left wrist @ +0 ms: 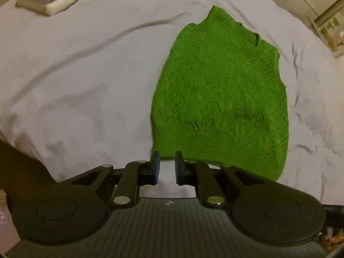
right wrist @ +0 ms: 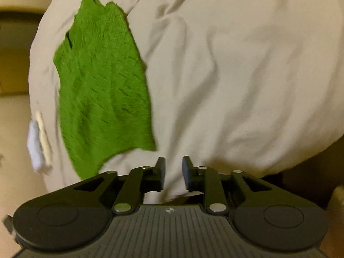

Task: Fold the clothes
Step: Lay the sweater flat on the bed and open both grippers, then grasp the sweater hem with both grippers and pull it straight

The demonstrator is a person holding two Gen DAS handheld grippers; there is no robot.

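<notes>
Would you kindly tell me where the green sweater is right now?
The green sweater lies flat on the bed sheet, right of centre in the left wrist view, its hem just beyond the open left claw.

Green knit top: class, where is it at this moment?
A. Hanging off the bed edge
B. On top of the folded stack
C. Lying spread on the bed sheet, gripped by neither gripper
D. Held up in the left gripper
C: the green top lies on the sheet, and the left gripper and right gripper are both open and empty.
</notes>
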